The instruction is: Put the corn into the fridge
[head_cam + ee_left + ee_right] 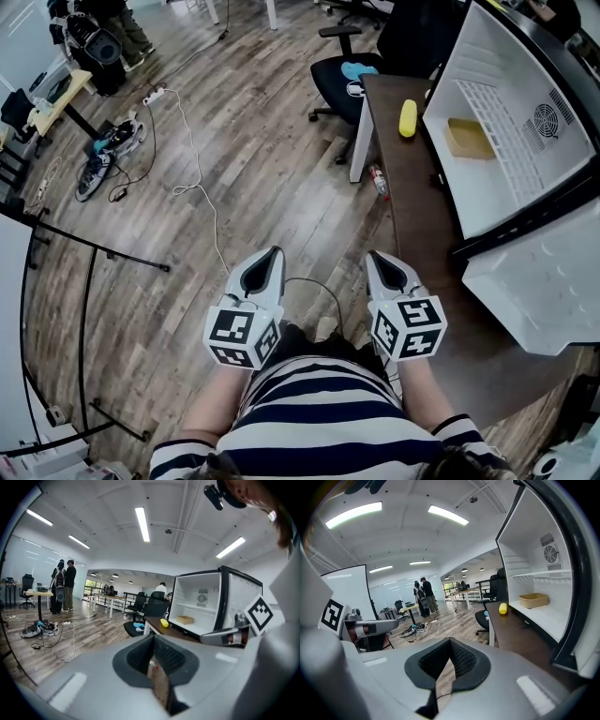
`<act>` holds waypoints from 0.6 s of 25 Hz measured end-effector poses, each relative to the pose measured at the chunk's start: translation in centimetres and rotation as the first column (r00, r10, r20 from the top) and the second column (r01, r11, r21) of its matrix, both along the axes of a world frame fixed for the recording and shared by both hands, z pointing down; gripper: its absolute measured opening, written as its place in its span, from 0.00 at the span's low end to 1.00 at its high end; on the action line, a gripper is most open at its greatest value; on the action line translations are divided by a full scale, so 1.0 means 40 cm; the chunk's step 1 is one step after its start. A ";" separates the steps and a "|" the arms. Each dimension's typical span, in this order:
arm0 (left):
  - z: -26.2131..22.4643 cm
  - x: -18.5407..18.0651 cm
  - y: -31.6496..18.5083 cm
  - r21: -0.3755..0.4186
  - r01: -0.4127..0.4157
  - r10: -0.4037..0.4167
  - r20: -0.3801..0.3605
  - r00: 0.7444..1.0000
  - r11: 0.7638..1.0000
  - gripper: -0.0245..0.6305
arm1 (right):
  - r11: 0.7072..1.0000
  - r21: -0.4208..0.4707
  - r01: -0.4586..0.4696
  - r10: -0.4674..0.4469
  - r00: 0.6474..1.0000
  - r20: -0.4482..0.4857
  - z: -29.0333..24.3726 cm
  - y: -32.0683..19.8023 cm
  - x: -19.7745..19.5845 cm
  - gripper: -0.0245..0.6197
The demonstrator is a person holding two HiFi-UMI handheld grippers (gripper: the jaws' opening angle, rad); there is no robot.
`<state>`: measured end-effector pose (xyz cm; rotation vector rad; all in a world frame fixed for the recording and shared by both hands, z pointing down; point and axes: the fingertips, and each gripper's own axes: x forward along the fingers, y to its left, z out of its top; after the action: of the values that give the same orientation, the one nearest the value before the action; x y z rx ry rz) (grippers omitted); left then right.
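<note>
The yellow corn lies at the far end of a dark brown table, just outside the open white fridge. The corn also shows in the left gripper view and the right gripper view. A tan box sits on the fridge's shelf. Both grippers are held in front of my striped torso, well short of the corn. My left gripper hangs over the wooden floor, jaws together and empty. My right gripper is at the table's near corner, shut on nothing.
The fridge door swings out over the table's near right part. A black office chair stands beyond the table, and a bottle lies by its leg. White cables trail over the floor, a black stand is at left. Two people stand far off.
</note>
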<state>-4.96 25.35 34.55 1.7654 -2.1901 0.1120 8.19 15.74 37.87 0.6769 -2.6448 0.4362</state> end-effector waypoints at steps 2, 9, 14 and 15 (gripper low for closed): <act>0.005 0.002 -0.024 -0.008 -0.009 0.009 0.002 1.000 1.000 0.04 | 1.000 -0.001 -0.004 0.004 1.000 0.001 0.005 -0.022 0.001 0.03; 0.024 -0.003 -0.091 -0.036 -0.034 0.034 0.009 0.999 0.999 0.04 | 1.000 0.003 -0.031 0.031 0.999 -0.015 0.022 -0.084 0.004 0.03; 0.033 -0.032 -0.151 -0.035 -0.046 0.047 0.012 0.999 0.998 0.04 | 0.998 0.017 -0.052 0.053 0.998 -0.033 0.032 -0.130 -0.018 0.03; 0.035 -0.041 -0.166 -0.033 -0.050 0.050 0.011 0.999 0.998 0.04 | 0.998 0.020 -0.057 0.058 0.998 -0.035 0.034 -0.141 -0.025 0.03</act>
<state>-6.61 18.70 35.95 1.8063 -2.1398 0.1696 7.17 10.09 39.25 0.7614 -2.6047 0.4124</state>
